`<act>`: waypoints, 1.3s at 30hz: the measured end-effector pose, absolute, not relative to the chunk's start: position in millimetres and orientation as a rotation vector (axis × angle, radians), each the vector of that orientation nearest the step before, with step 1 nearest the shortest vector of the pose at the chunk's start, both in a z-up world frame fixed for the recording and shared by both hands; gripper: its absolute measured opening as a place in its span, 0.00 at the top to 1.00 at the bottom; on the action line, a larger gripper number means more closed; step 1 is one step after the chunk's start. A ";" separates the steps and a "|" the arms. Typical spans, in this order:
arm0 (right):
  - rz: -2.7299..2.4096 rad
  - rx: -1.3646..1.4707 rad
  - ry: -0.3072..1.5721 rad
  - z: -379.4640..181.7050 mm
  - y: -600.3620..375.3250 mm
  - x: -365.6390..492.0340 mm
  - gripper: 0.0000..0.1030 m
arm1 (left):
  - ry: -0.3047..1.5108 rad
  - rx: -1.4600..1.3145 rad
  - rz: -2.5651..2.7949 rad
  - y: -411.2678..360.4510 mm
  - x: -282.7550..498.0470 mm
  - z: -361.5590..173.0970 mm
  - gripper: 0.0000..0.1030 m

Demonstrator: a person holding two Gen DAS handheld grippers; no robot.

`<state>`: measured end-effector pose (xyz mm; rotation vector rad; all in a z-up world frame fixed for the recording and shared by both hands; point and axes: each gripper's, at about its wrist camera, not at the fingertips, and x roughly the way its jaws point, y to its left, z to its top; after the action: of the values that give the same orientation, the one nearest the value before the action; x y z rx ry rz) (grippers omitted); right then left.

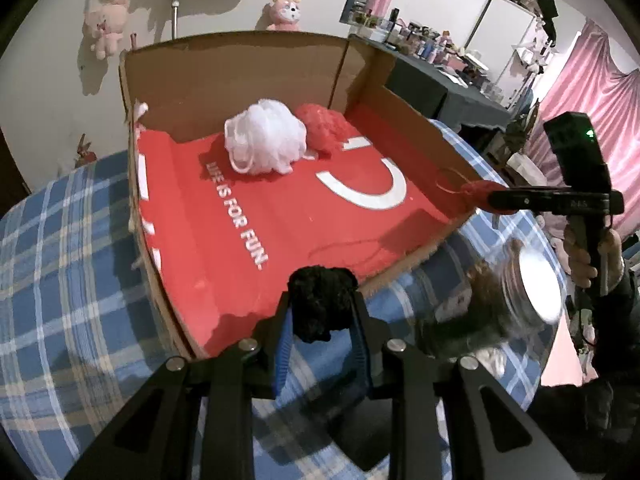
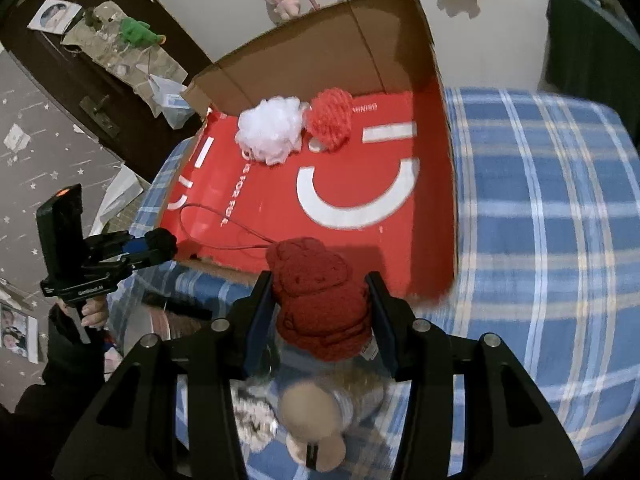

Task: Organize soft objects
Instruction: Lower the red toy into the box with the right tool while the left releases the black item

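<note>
Left gripper [image 1: 322, 308] pinches black pompom [image 1: 320, 300], right gripper [image 2: 320, 312] pinches dark-red knitted toy [image 2: 318, 296], both at box [image 1: 240, 60] near edge: light, squashy, grip mid-body.

White pouf [image 1: 262, 140] and red pouf [image 1: 324, 128] touching inside box [image 1: 420, 136].
</note>
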<state>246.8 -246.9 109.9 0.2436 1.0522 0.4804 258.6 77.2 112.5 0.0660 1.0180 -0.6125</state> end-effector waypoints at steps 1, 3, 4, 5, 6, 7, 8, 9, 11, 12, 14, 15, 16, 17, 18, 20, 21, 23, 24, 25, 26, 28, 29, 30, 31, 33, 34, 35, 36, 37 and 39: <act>0.473 0.228 1.042 113.1 -243.3 250.4 0.57 | 1.019 0.070 -0.601 74.9 262.6 113.5 0.72; 0.446 0.188 1.020 119.3 -235.6 259.1 0.57 | 1.015 0.087 -0.570 70.9 270.1 115.7 0.72; 0.429 0.167 1.011 121.6 -232.2 262.9 0.57 | 1.012 0.102 -0.549 68.3 274.3 116.6 0.72; 0.404 0.133 1.001 123.8 -227.2 267.3 0.56 | 1.011 0.117 -0.526 65.9 279.3 117.2 0.72; 0.384 0.103 0.994 125.4 -223.1 272.1 0.56 | 1.015 0.121 -0.514 64.4 283.9 117.1 0.72; 0.360 0.070 0.994 125.9 -217.4 279.1 0.56 | 1.026 0.126 -0.503 62.5 290.2 116.6 0.72; 0.338 0.044 0.996 125.3 -213.6 284.5 0.56 | 1.032 0.137 -0.483 60.6 295.7 115.9 0.72; 0.311 0.010 0.998 124.5 -208.8 290.5 0.56 | 1.037 0.152 -0.455 58.5 302.0 114.7 0.72; 0.260 -0.081 1.012 120.8 -196.1 306.2 0.56 | 1.060 0.172 -0.416 55.0 314.7 110.5 0.72; 0.235 -0.113 1.016 118.4 -192.0 312.3 0.56 | 1.077 0.180 -0.393 52.7 323.6 107.3 0.72; 0.177 -0.182 1.024 112.1 -183.9 327.0 0.56 | 1.092 0.198 -0.355 50.5 335.6 101.7 0.72; 0.162 -0.206 1.025 110.2 -181.0 333.2 0.56 | 1.102 0.205 -0.339 49.6 341.8 98.7 0.71; 0.148 -0.218 1.033 107.8 -179.3 342.3 0.56 | 1.114 0.210 -0.323 49.2 348.2 95.4 0.71; 0.137 -0.220 1.044 105.3 -178.7 348.5 0.56 | 1.123 0.213 -0.310 49.4 352.9 92.8 0.71; 0.124 -0.223 1.055 101.7 -178.3 354.5 0.56 | 1.132 0.218 -0.294 49.1 358.4 89.9 0.71; 0.094 -0.244 1.079 93.4 -177.0 366.5 0.56 | 1.146 0.235 -0.260 48.4 368.1 84.5 0.71; 0.086 -0.253 1.087 89.8 -176.5 371.6 0.56 | 1.154 0.249 -0.245 47.6 373.0 81.4 0.71; 0.062 -0.271 1.089 84.8 -172.2 378.9 0.56 | 1.161 0.271 -0.228 45.6 378.3 77.0 0.71; 0.056 -0.279 1.092 82.5 -171.9 381.6 0.56 | 1.166 0.283 -0.220 44.6 381.3 74.3 0.71; 0.056 -0.283 1.100 79.4 -171.8 384.8 0.56 | 1.172 0.291 -0.213 43.8 384.1 71.9 0.71; 0.056 -0.277 1.109 77.0 -172.8 387.4 0.56 | 1.177 0.295 -0.209 43.2 386.1 69.9 0.71; 0.058 -0.259 1.128 72.0 -175.2 392.8 0.56 | 1.183 0.301 -0.207 41.7 388.6 66.7 0.68; 0.062 -0.254 1.134 69.8 -176.0 394.9 0.56 | 1.182 0.305 -0.208 41.3 389.1 66.0 0.68; 0.060 -0.255 1.137 68.1 -175.5 395.8 0.56 | 1.177 0.310 -0.210 40.5 389.4 65.7 0.67; 0.055 -0.262 1.136 66.9 -175.6 396.4 0.56 | 1.172 0.314 -0.210 40.3 389.4 65.8 0.66; 0.055 -0.279 1.134 65.7 -175.1 396.8 0.56 | 1.171 0.315 -0.207 41.2 389.6 65.2 0.60; 0.061 -0.288 1.130 65.5 -174.4 396.1 0.56 | 1.173 0.311 -0.208 42.2 389.7 64.8 0.58; 0.062 -0.295 1.128 65.3 -174.0 395.6 0.56 | 1.173 0.308 -0.210 43.3 390.6 63.5 0.53; 0.063 -0.301 1.126 65.4 -174.0 394.8 0.56 | 1.169 0.305 -0.210 44.0 390.8 63.6 0.48; 0.066 -0.307 1.125 65.2 -171.0 392.7 0.55 | 1.164 0.304 -0.209 40.7 390.5 64.9 0.48; 0.069 -0.319 1.126 65.8 -171.2 391.3 0.55 | 1.161 0.295 -0.221 38.6 387.9 66.9 0.41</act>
<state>391.3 -171.2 65.8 -0.3188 1.1256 0.0691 387.9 38.6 66.9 0.2949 1.1613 -0.2206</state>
